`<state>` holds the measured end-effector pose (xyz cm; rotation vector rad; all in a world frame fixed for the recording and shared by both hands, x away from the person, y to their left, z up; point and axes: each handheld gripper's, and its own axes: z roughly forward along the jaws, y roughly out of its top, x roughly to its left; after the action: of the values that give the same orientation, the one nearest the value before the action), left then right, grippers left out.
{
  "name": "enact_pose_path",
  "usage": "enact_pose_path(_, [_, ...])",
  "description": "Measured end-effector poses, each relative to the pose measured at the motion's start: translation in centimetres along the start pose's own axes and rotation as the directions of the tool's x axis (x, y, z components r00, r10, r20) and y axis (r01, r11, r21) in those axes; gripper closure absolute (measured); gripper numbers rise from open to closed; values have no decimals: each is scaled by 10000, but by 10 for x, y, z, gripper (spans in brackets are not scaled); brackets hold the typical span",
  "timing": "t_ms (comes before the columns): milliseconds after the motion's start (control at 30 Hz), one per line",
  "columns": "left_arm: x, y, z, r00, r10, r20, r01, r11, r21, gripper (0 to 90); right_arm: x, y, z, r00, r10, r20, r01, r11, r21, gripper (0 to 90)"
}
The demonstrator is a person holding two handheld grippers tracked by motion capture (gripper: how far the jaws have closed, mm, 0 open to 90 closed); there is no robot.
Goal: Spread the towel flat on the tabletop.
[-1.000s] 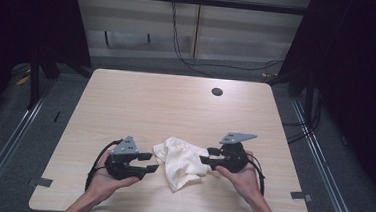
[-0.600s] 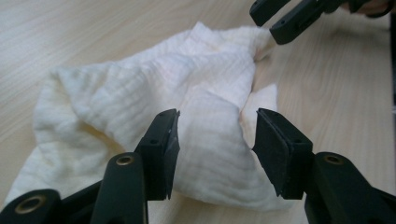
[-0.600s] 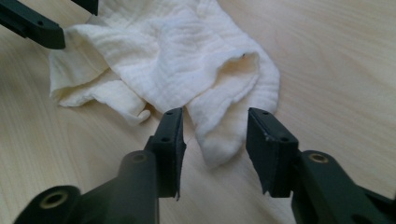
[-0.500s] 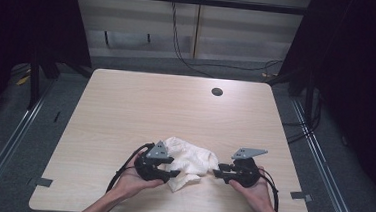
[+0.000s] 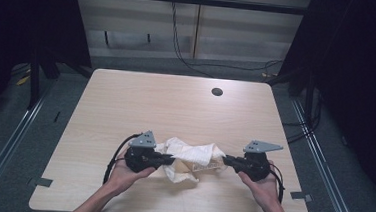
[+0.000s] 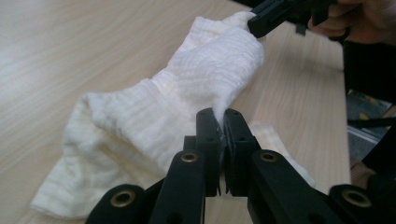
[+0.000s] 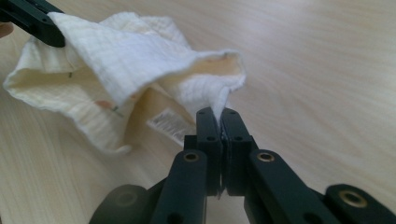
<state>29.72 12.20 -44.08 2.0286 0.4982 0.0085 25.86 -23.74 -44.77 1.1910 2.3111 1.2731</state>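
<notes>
The left gripper (image 5: 171, 159), a black two-jaw tool with a grey three-cornered plate on top, had its jaws pinched tight on an edge of a cream-white crumpled waffle-weave cloth (image 5: 191, 156). In the left gripper view its own jaws (image 6: 223, 122) stood together with a thin fold of that cloth (image 6: 187, 93) caught between the pads. The jaws had just been closing, and the fabric sat between them.

The right gripper (image 5: 226, 161), black and of the same build, was likewise clamped on the opposite edge of the cloth. In the right gripper view its jaws (image 7: 217, 116) met on a pointed corner of the fabric (image 7: 121, 56). These jaws too had just been closing, with cloth between them.

The cloth hung bunched between the two grippers, partly lifted and partly resting on the table. A small white printed label (image 7: 169, 125) showed on its underside in the right gripper view. Each gripper view also caught the other gripper gripping the far end of the cloth.

A person's left hand (image 5: 127, 173) and right hand (image 5: 263, 184) held the tools, forearms coming in from the near edge. The cloth lay near the front middle of a light wooden rectangular table (image 5: 176, 105). A small round dark hole (image 5: 217, 92) sat far back on the tabletop, well apart from the cloth.
</notes>
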Motion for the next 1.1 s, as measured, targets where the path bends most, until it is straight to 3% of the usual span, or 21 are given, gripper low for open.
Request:
enact_pose_path(200, [5,8,-22,9994,-314,172,325,9972,-667,870,-2,10,-16,9999,-98,-95,94,9991,-410,879])
enact_pose_path(367, [10,10,-33,9981,-512,336,539,9948,-859,870,-3,13,-23,9998,-94,-195,85,9989,-468,879])
enact_pose_path(533, [26,-5,-21,9951,-990,53,991,9950,-145,859,-12,6,-9,9998,87,-152,-86,9999,73,877])
enact_pose_path(567, [33,-11,-13,9936,-1128,-60,1129,9934,186,855,-13,4,-6,9998,134,-157,-131,9996,234,876])
enact_pose_path(700, [40,-16,-5,9909,-1327,-234,1336,9901,420,822,-17,4,3,9999,127,-108,-121,9985,532,869])
enact_pose_path(733, [42,-19,-1,9890,-1408,-462,1436,9876,629,786,-20,4,9,9998,157,-130,-149,9981,599,866])
enact_pose_path(900, [45,-23,-2,9850,-1508,-835,1563,9857,629,678,-22,1,22,9997,182,-191,-166,9966,803,852])
enact_pose_path(967, [45,-22,-7,9827,-1577,-970,1618,9862,355,664,-19,1,27,9997,49,-246,-26,9956,933,837])
enact_pose_path(1100, [46,-24,-7,9816,-1590,-1055,1642,9855,423,656,-17,-1,31,9998,10,-212,11,9949,1011,790])
